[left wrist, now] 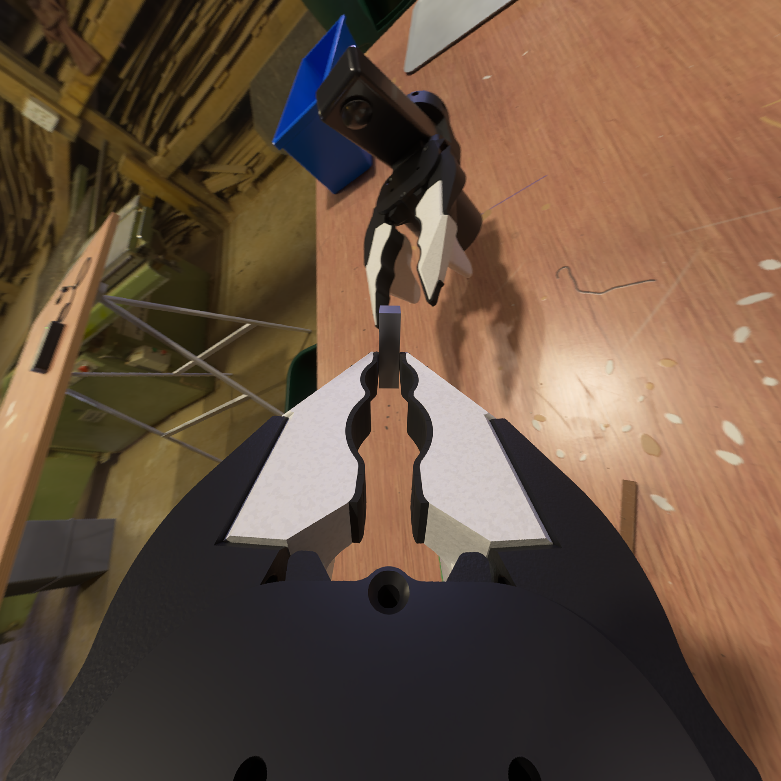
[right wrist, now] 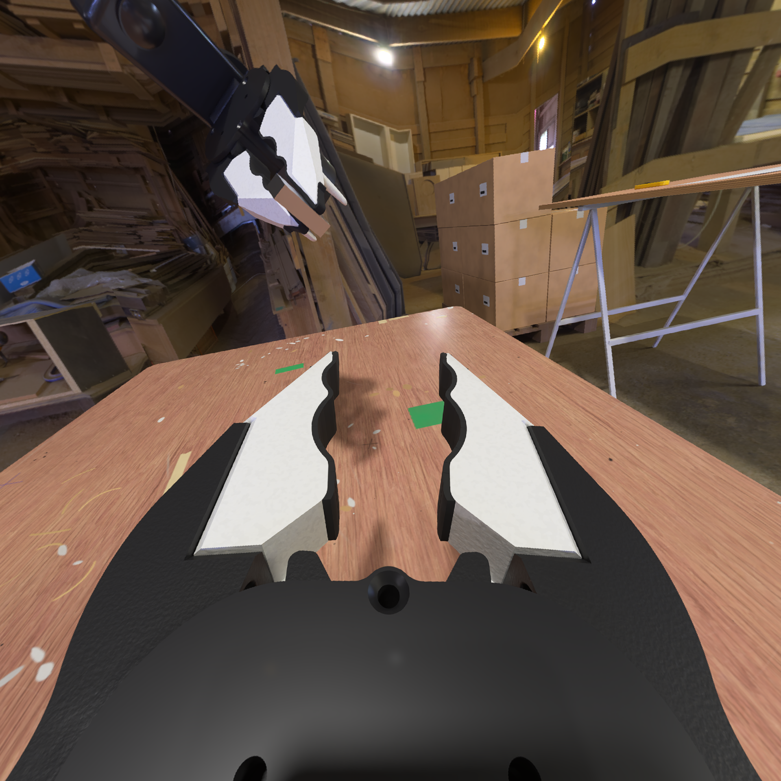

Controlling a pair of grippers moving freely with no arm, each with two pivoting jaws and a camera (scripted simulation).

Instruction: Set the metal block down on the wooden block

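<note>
Metal block (left wrist: 389,338) pinched at the tips of the left gripper (left wrist: 389,359), clear of the table (left wrist: 634,211).

Grip: the left jaws are clenched on the lower part of the dark grey block, so most of its length stands out beyond the tips; this likely leaves a free end to land first. The right gripper (right wrist: 389,359) is released, its jaws spread wide with nothing between them, low over the table near a green patch (right wrist: 424,414); it appears to be standing by, out of the carrying path. Target: a thin brown wooden piece (left wrist: 629,515) lies on the table, well apart from the held block. It may be the wooden block, but this cannot be confirmed. Placement is not yet done.
</note>
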